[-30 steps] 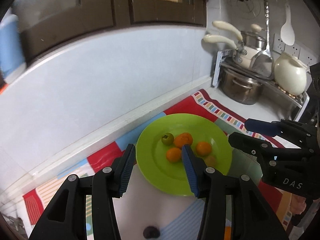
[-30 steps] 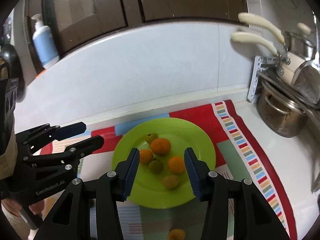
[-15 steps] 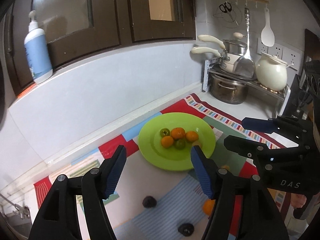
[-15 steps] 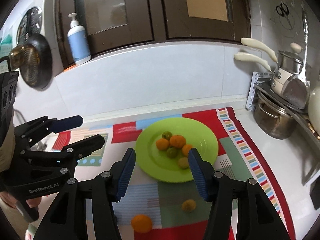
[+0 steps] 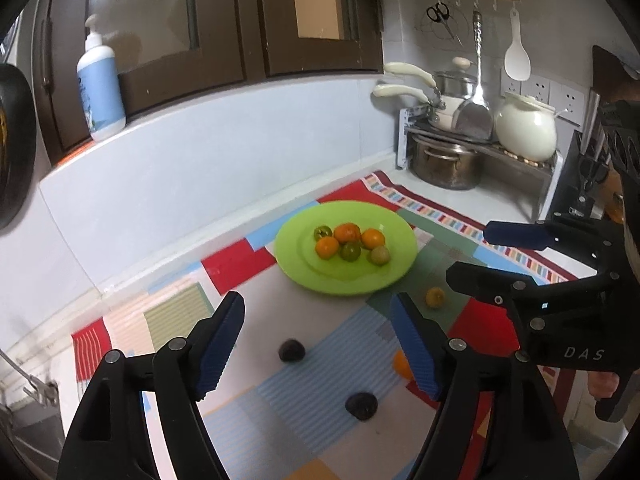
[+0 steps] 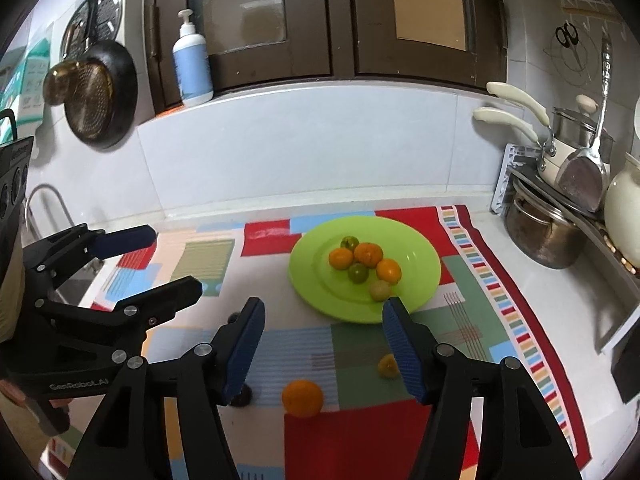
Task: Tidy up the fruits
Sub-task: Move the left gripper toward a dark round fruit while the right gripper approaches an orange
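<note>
Below both wide-spread, empty claws: loose orange (image 6: 302, 397) between right claw (image 6: 324, 344) tips, plate (image 6: 420, 280) beyond.

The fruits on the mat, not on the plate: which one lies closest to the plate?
The small yellow fruit, just off the plate rim. The orange and two dark fruits lie farther out.

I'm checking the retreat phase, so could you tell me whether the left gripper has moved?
Yes: the left gripper has pulled back from the green plate, which now looks smaller.
</note>
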